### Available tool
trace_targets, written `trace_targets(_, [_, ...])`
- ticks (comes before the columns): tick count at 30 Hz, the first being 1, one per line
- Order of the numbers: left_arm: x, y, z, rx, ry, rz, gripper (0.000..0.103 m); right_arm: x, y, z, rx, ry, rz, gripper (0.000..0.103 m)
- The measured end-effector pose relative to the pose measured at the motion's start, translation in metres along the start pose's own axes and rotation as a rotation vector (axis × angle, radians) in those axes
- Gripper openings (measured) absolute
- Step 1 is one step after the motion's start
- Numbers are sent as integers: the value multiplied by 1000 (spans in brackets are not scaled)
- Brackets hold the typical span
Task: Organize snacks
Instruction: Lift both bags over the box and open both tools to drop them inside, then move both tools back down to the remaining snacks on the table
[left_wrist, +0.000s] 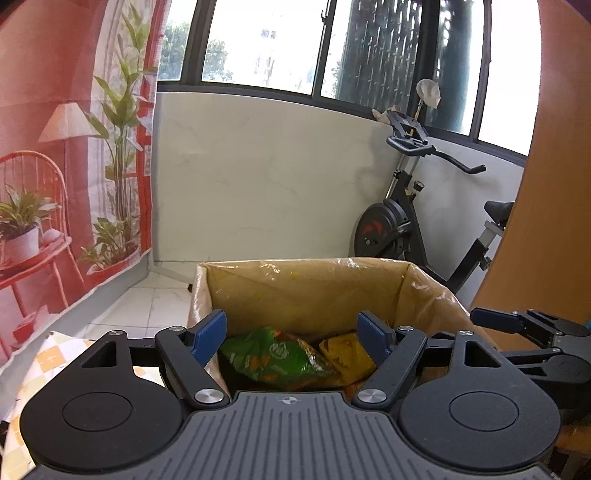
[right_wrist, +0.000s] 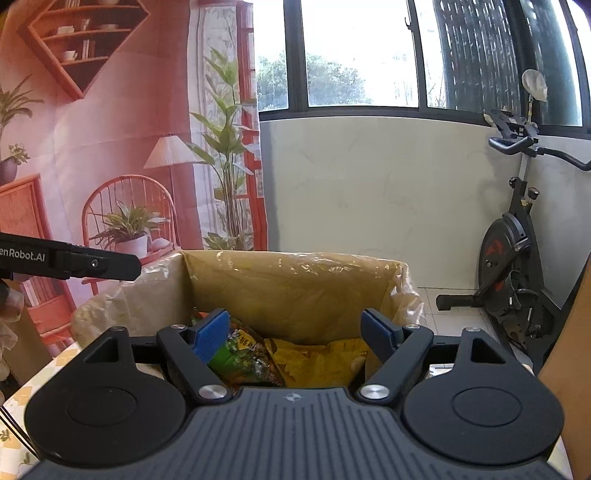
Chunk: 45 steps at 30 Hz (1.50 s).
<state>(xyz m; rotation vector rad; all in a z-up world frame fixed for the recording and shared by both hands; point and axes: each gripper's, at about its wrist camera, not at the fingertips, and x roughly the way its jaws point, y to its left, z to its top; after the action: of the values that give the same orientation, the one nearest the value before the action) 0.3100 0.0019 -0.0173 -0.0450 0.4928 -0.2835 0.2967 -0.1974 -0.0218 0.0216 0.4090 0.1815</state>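
Left gripper (left_wrist: 291, 334): we see fingers apart, empty, above box (left_wrist: 306, 288).
Right gripper (right_wrist: 295, 332): fingers apart, empty.
Box: green bag (left_wrist: 273, 358) beside yellow bag (left_wrist: 347, 356).

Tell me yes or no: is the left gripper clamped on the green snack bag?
No. In the left wrist view the left gripper stands open above the box, with the green snack bag lying loose inside.

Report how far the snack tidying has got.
Done: a green snack bag and a yellow snack bag lie inside the plastic-lined cardboard box. In hand: nothing; the left tongs and right tongs both stand open and empty over the box. Left: no other snacks show in either view, so I cannot tell what remains.
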Motion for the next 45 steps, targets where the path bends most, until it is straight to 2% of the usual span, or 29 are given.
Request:
trace_targets(10, [-56, -12, -32, 14, 18, 4, 80, -63, 19, -21, 31, 4, 19, 81])
trace_targets(18, [-75, -19, -74, -10, 82, -30, 80, -98, 27, -54, 51, 59, 33, 81])
trace_targets(22, [-73, -22, -97, -27, 123, -59, 80, -110, 27, -73, 71, 96, 35, 81])
trace_targets(27, [-58, -29, -126, -56, 193, -97, 80, -120, 22, -104, 85, 186, 27, 81])
trace_targets(36, [-30, -41, -167, -40, 315, -152, 79, -139, 5, -150, 150, 328, -10, 81])
trace_targets(45, [-18, -60, -198, -42, 425, -239, 79, -140, -10, -184, 283, 473, -14, 81])
